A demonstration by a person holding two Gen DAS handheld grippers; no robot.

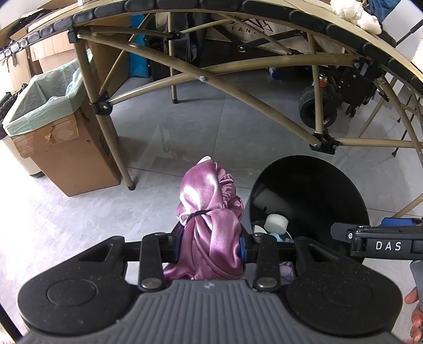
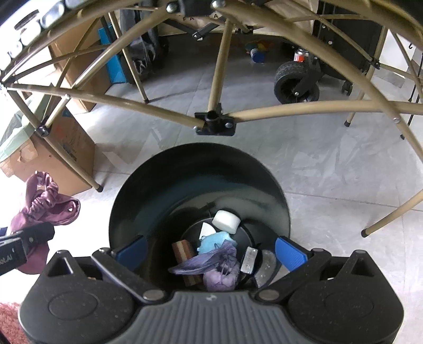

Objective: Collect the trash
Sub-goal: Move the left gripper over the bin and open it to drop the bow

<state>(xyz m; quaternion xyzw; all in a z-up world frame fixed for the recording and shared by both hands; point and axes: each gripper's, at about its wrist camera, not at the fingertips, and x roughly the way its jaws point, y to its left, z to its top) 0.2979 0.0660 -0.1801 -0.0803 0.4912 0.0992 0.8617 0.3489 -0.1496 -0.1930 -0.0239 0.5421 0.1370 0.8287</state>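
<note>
Left gripper [image 1: 208, 248]: jaws clamped on a bunched pink satin cloth [image 1: 208, 201], lower centre of the left wrist view, held just left of the bin and not yet over it.

Right gripper [image 2: 211, 251]: jaws wide apart, nothing between them, poised above the open black bin [image 2: 148, 190], centre of the right wrist view.

Bin contents, collected: white foam block [image 2: 226, 221], light blue scrap [image 2: 215, 242], lilac bag [image 2: 219, 267], striped brown piece [image 2: 185, 252], silvery wrapper [image 2: 249, 260].

Outstanding, by judgement: the pink cloth remains to be dropped in. White crumpled material [image 1: 354, 13] on the table top, upper right of the left view, may also await collection.
</note>
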